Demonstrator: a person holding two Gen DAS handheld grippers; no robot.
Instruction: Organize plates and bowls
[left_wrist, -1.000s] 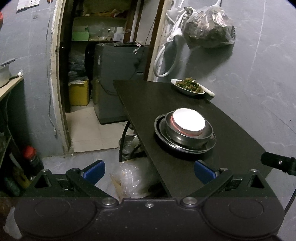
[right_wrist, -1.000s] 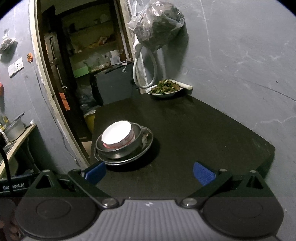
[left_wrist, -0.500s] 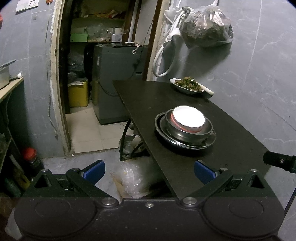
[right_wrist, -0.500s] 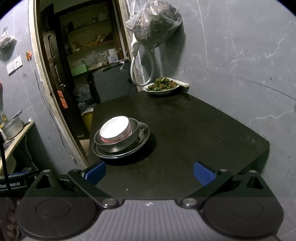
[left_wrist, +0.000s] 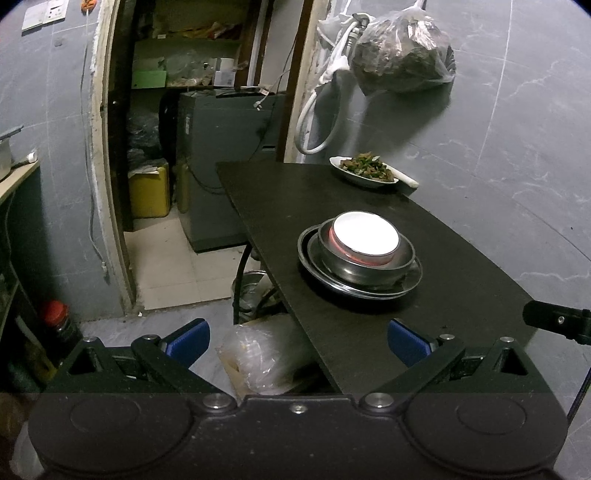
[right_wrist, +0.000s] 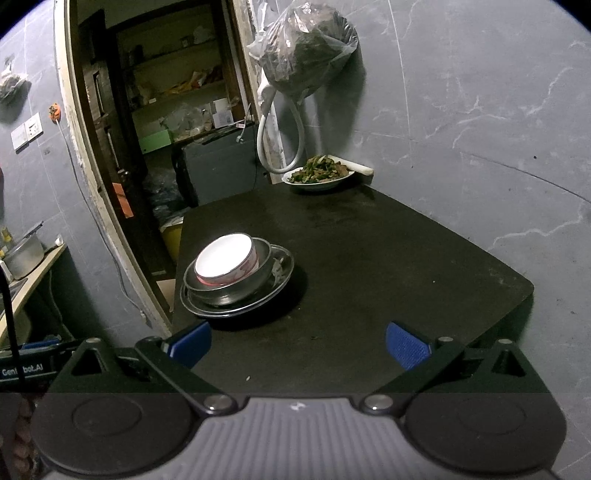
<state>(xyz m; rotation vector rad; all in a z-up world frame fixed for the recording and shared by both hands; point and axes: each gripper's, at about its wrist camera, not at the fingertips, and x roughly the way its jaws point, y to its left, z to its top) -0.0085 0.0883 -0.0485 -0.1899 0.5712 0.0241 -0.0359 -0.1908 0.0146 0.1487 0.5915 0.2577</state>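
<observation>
The left gripper (left_wrist: 295, 341) is spread wide with nothing between its blue pads, held at the near left edge of the black desk (left_wrist: 332, 206), so that its left pad hangs over the floor and its right pad over the desk's near end. The right gripper (right_wrist: 297, 347) is also wide open and empty, low over the near part of the desk.

The stacked dishes sit ahead of both grippers, well apart from them. A white bowl (left_wrist: 365, 236) rests inside a metal bowl (left_wrist: 365, 264), which stands on a metal plate (left_wrist: 410, 278). From the left wrist view the stack lies ahead and slightly right of the gripper's middle; from the right wrist view the same white bowl (right_wrist: 226, 260), metal bowl (right_wrist: 240, 286) and metal plate (right_wrist: 280, 273) lie ahead and to the left, close to the desk's left edge.

At the far end of the desk, near the grey wall, a plate of green vegetables (right_wrist: 319, 175) stands alone. A plastic bag (right_wrist: 304, 48) hangs on the wall above it.
</observation>
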